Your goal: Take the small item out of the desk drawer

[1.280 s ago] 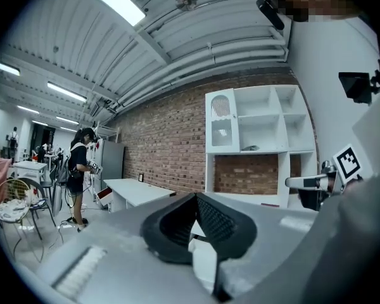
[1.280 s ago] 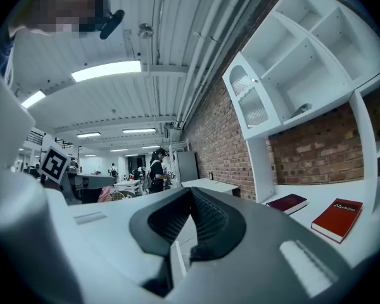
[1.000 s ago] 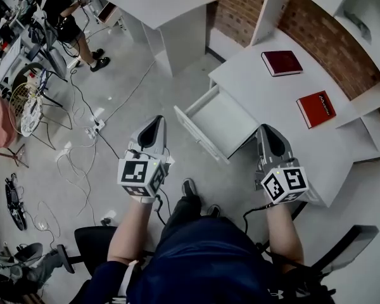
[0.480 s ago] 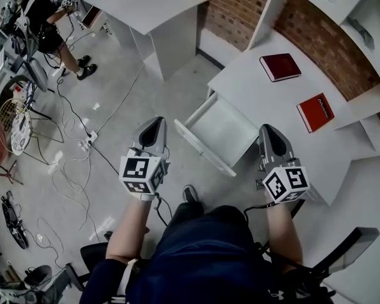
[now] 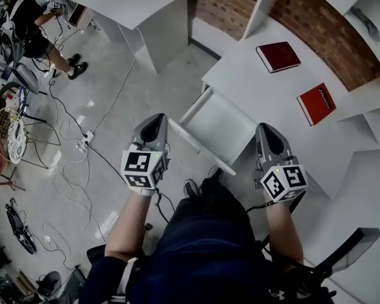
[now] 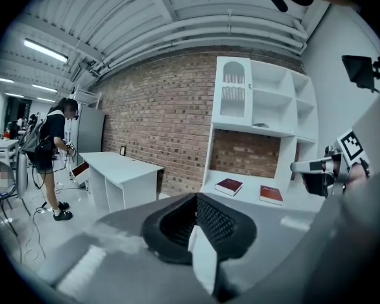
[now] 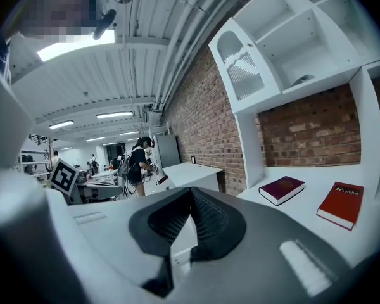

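Note:
The white desk (image 5: pixel 266 87) has its drawer (image 5: pixel 218 128) pulled out, and the drawer floor I can see looks bare. No small item shows in any view. My left gripper (image 5: pixel 155 122) (image 6: pixel 195 198) hovers just left of the drawer's front corner, jaws shut with nothing seen between them. My right gripper (image 5: pixel 266 133) (image 7: pixel 190 192) hangs over the desk's near edge, right of the drawer. Its jaws also meet at the tips with nothing seen in them. The right gripper (image 6: pixel 316 170) shows in the left gripper view too.
A dark red book (image 5: pixel 277 56) and a red book (image 5: pixel 316 104) lie on the desk below white shelves (image 5: pixel 361 18). A second white desk (image 5: pixel 136 5) stands at the back. Cables (image 5: pixel 82 138) trail over the floor at the left, where a person (image 5: pixel 31 18) stands.
Both grippers have sunk and shifted a little. The drawer's front edge now lies closer to the left gripper's tip. Both pairs of jaws stayed shut.

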A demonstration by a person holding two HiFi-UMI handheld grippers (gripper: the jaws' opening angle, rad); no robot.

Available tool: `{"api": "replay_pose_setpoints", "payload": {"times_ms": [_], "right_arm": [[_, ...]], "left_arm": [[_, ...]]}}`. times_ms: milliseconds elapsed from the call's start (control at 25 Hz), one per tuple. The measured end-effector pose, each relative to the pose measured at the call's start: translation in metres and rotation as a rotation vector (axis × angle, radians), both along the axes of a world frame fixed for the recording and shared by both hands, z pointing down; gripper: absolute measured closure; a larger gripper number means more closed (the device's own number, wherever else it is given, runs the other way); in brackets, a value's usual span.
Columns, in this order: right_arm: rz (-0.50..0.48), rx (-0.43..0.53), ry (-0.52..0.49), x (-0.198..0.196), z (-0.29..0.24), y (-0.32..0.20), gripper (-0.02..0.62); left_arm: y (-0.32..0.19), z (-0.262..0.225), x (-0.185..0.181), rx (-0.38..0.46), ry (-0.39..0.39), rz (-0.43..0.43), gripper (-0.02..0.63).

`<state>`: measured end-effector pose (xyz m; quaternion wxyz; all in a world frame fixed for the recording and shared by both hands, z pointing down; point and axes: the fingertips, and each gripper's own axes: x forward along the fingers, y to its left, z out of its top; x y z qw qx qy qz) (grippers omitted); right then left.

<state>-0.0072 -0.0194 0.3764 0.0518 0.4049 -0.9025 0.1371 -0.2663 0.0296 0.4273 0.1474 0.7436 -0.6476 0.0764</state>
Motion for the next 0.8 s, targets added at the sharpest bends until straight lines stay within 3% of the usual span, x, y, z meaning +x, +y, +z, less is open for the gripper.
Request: {"api": "replay_pose_setpoints", "payload": {"times_ms": [400,800], "right_arm": [[-0.001,-0.061,-0.056,0.019,0.027,-0.061,0.592],[-0.002,-0.125,-0.087,0.047,0.064,-0.116,0.592]], "left_arm": [[-0.063,0.028,0.041,-0.096,-0.064,0.097,0.603],[-0.116,0.105,0.092,-0.276,-0.169,0.251,0.603]]}}
